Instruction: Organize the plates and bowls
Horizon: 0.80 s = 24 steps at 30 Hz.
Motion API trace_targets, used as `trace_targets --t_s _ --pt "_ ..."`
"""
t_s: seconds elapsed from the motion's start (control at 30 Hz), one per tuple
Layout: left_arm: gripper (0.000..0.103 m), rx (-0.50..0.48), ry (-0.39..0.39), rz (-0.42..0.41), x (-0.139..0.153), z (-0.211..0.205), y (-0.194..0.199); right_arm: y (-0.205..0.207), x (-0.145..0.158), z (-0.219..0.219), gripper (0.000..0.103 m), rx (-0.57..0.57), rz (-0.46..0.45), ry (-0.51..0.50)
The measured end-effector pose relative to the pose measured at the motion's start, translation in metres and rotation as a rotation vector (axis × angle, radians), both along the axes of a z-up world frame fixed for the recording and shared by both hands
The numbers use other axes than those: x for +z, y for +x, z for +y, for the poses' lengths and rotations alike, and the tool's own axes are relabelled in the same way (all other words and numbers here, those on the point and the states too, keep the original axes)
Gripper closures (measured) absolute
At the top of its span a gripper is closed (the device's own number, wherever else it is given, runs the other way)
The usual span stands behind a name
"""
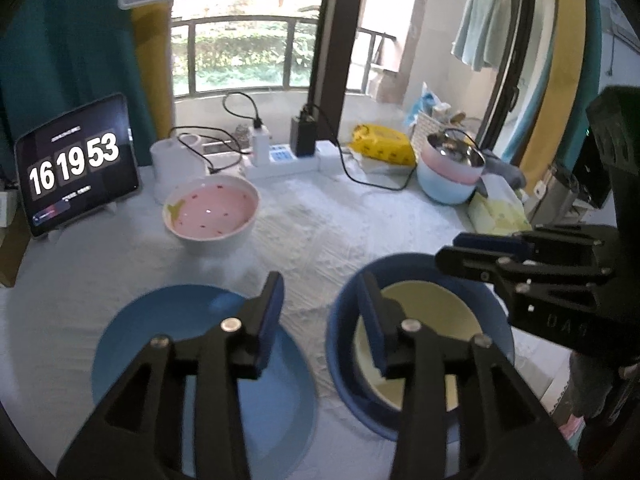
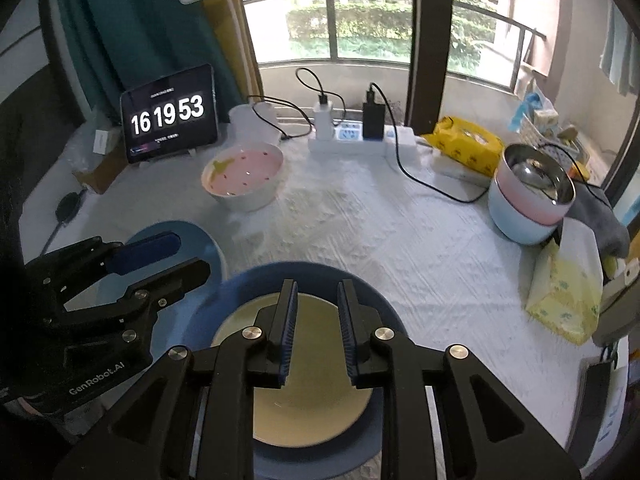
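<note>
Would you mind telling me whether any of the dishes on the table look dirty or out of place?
The pink-lined bowl near the tablet has a yellowish smear on its inner wall, so it looks unwashed. Nothing looks spilled or tipped.

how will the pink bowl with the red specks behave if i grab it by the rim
The glossy pink-lined white bowl looks like glazed ceramic: probably stiff, breakable and slippery at the rim. Its deep, thick-looking walls suggest some weight. The broad base on the white tablecloth should resist tipping.
</note>
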<state>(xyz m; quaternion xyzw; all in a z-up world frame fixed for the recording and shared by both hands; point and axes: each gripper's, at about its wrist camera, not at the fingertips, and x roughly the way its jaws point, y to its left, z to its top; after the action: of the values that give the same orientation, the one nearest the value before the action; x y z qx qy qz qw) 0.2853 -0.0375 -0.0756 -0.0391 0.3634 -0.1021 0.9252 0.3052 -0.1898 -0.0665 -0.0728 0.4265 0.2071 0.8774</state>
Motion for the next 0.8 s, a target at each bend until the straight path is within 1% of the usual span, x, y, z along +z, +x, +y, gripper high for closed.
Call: trace_targets --t_s 0.23,0.43,0.57,0.8 --pt "0.06 0.038 -0.018 -0.015 0.007 0.022 -0.002 0.003 0.007 0.019 0.081 0.022 -0.014 -0.004" --pt "0.06 0.06 -0.038 -0.003 0.006 0.04 0.0 0.007 0.008 0.034 0.081 0.034 -0.014 -0.006" --pt "0.06 0.077 -0.056 0.027 0.003 0.053 0.001 0.01 0.004 0.044 0.081 0.047 0.004 -0.005" --pt "0.06 0.108 -0.06 0.038 -0.001 0.07 0.003 0.016 -0.004 0.066 0.081 0.071 0.031 -0.013"
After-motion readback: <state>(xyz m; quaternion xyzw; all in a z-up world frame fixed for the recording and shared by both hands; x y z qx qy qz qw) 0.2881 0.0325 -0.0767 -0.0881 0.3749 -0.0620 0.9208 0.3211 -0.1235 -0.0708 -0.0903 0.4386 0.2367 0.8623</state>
